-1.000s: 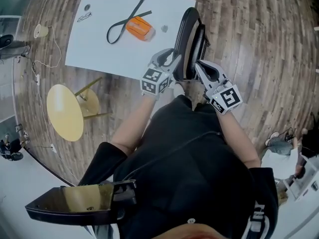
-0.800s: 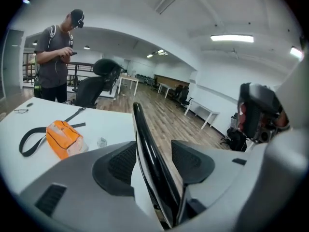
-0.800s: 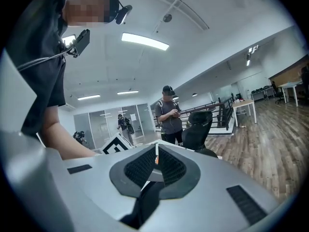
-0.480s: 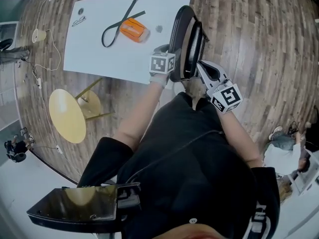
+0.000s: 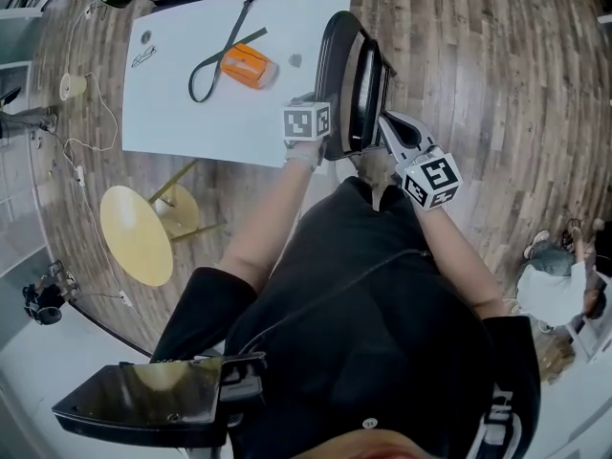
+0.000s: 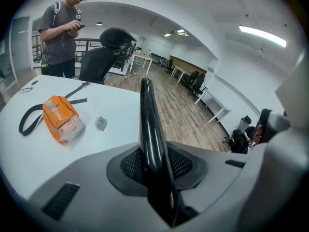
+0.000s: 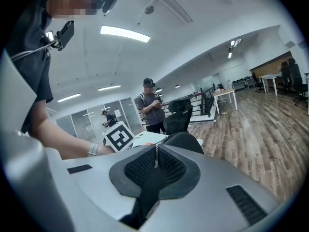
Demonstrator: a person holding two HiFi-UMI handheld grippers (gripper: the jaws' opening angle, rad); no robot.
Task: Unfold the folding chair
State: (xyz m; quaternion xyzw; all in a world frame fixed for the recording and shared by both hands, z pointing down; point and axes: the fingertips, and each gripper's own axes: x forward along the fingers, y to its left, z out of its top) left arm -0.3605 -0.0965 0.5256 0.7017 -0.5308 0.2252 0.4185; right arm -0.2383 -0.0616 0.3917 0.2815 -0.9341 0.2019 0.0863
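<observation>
Grip first: folding chair [image 5: 352, 75] stands folded, upright beside tabletop [image 5: 191, 113]. Left gripper [image 6: 155, 170] fingers have just been closing, pinch chair's black top rim. Right gripper [image 7: 155, 164] fingers pressed together, empty, by chair's right side. Best: steady rim, open right, take seat edge, spread slowly.

White table [image 5: 220, 113], orange pouch [image 5: 245, 66] and black strap [image 5: 215, 51] on it, wood floor [image 5: 497, 113] beneath

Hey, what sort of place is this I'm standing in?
Most likely an open-plan office or shared workspace: several long white desks stand on a wood-plank floor, a black high-backed office chair sits nearby, and bright strip lights line the white ceiling.
</observation>
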